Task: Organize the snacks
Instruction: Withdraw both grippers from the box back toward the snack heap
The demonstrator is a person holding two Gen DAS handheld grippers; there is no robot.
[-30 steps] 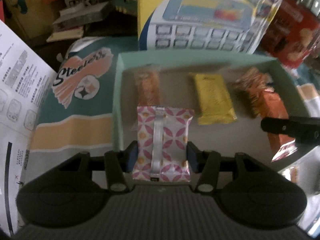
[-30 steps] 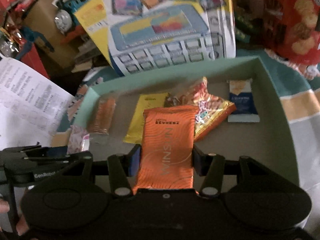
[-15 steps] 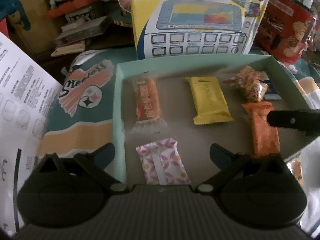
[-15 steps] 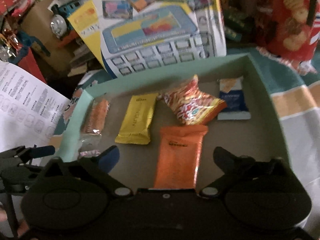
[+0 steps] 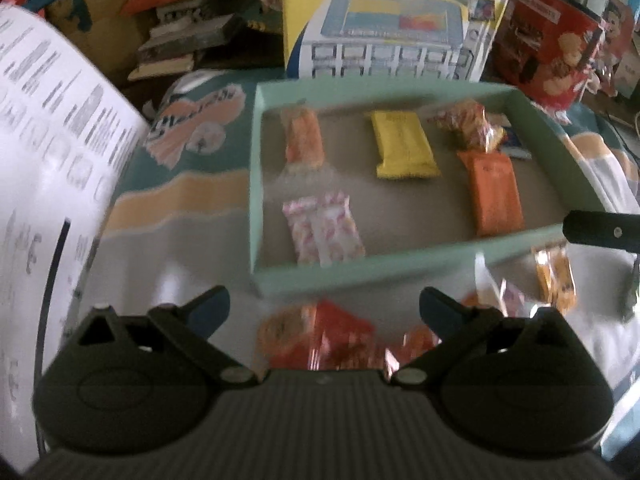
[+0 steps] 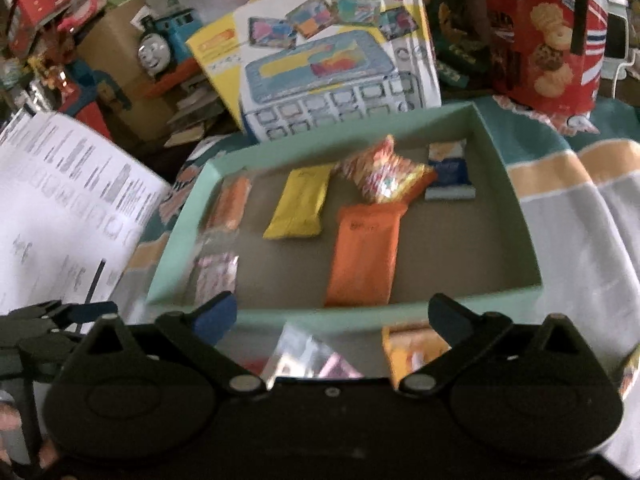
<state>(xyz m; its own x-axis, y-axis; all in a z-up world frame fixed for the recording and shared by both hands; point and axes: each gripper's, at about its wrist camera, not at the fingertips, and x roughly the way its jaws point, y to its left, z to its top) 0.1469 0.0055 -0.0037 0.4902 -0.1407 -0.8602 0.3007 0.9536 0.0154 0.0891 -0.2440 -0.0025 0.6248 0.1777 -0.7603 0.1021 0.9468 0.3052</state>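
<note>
A mint-green box [image 5: 360, 270] [image 6: 516, 200] lies on the cloth and holds several snacks. The pink patterned packet [image 5: 322, 234] [image 6: 214, 278] lies at its near left, the orange bar [image 5: 496, 192] [image 6: 366, 254] towards the right, a yellow bar [image 5: 402, 146] [image 6: 300, 204] behind. My left gripper [image 5: 322, 310] is open and empty, in front of the box, over red and orange loose packets [image 5: 320, 336]. My right gripper [image 6: 334, 318] is open and empty, in front of the box over a clear-pink packet [image 6: 308, 356] and a yellow-orange packet [image 6: 412, 350].
A toy box [image 5: 392, 28] [image 6: 332, 52] stands behind the green box, a red biscuit carton [image 6: 548, 32] at the back right. A white printed sheet [image 5: 48, 160] [image 6: 60, 208] rises on the left. More loose packets [image 5: 554, 276] lie on the cloth in front.
Both grippers opened and let go: the pink packet and the orange bar now lie in the box. Both grippers then pulled back out of the box, over the loose snacks.
</note>
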